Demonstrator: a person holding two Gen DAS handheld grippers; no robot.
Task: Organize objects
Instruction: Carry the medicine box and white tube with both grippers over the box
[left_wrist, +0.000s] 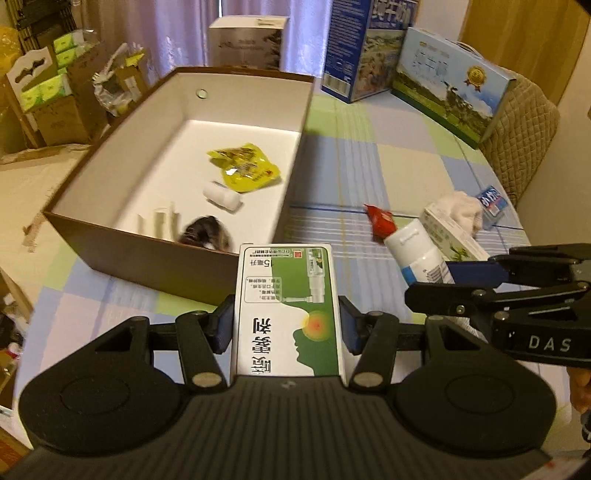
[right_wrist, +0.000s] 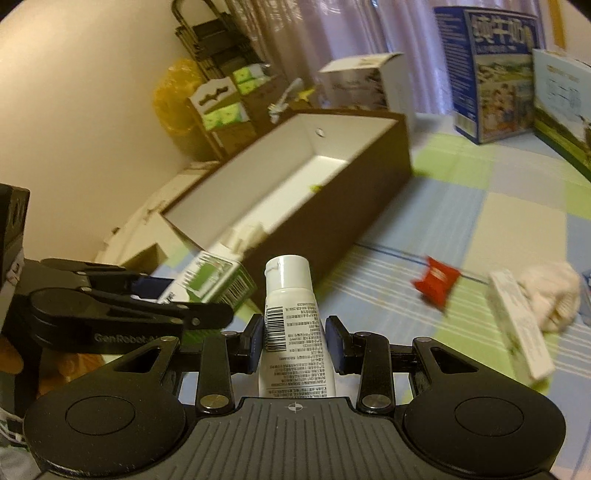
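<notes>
My left gripper (left_wrist: 286, 325) is shut on a white and green medicine carton (left_wrist: 286, 310), held above the table just short of the brown storage box (left_wrist: 184, 262). My right gripper (right_wrist: 294, 341) is shut on a white tube (right_wrist: 291, 317) with its cap pointing forward; the tube (left_wrist: 413, 251) and that gripper's fingers (left_wrist: 476, 271) also show at the right of the left wrist view. The left gripper and its carton (right_wrist: 218, 277) appear at the left of the right wrist view. Inside the box lie a yellow packet (left_wrist: 245, 168), a white roll (left_wrist: 221, 195) and a dark furry thing (left_wrist: 205, 232).
On the checked tablecloth (left_wrist: 406, 166) lie a red sachet (right_wrist: 436, 282), a long pale carton (right_wrist: 517, 325), a crumpled white cloth (right_wrist: 554, 295) and a blue packet (left_wrist: 491, 201). Tall milk cartons (left_wrist: 369, 48) stand at the far edge. Stacked boxes (left_wrist: 55, 92) sit left of the table.
</notes>
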